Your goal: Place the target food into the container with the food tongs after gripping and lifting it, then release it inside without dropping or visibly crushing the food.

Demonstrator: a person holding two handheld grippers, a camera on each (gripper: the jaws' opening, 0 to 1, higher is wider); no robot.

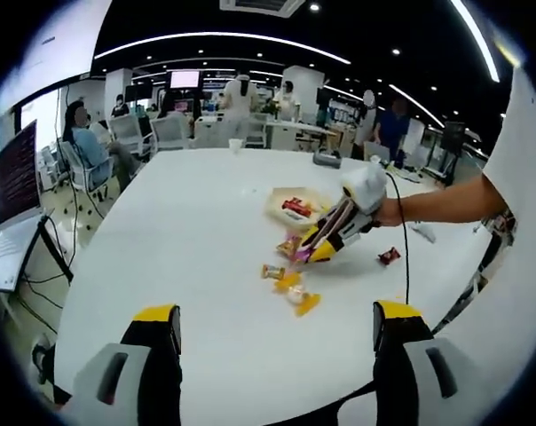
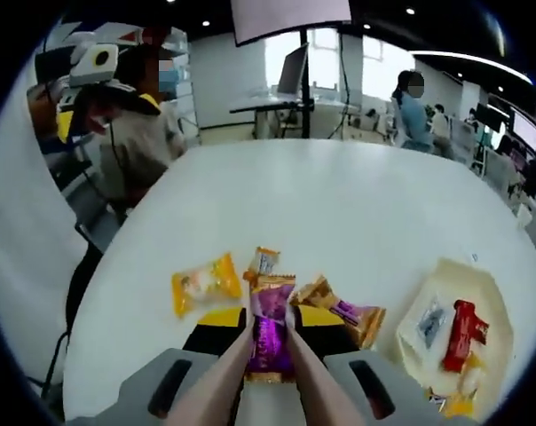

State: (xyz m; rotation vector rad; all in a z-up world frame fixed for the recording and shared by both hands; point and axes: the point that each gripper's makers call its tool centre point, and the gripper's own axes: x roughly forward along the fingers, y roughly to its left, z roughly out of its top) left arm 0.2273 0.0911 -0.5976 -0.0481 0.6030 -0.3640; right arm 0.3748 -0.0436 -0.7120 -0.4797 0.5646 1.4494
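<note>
Fingers (image 2: pixel 216 382) of the right gripper (image 2: pixel 268 333) carry pale tongs whose two arms close on a purple snack packet (image 2: pixel 269 330), pinching it low over the white surface (image 2: pixel 339 213). In the right gripper view, a yellow packet (image 2: pixel 205 282) lies at ten o'clock from the purple one, a small orange-and-white packet (image 2: pixel 264 260) at twelve o'clock touching its top edge, and a brown-and-purple packet (image 2: pixel 346 313) at three o'clock, just beside it. A cream tray (image 2: pixel 454 275) sits at the surface's right edge, well apart, holding a red packet (image 2: pixel 463 334) and a grey one (image 2: pixel 430 323). Left gripper (image 1: pixel 277 328) hangs above the near surface (image 1: pixel 179 231), its yellow-tipped fingers (image 1: pixel 158 330) spread wide with nothing between them. In the left gripper view, the right gripper (image 1: pixel 326 241) reaches in from three o'clock, held by a bare hand (image 1: pixel 391 211), its tip among scattered packets beside the tray (image 1: pixel 281 202). A lone red packet (image 1: pixel 389 256) lies at four o'clock from the tray.
</note>
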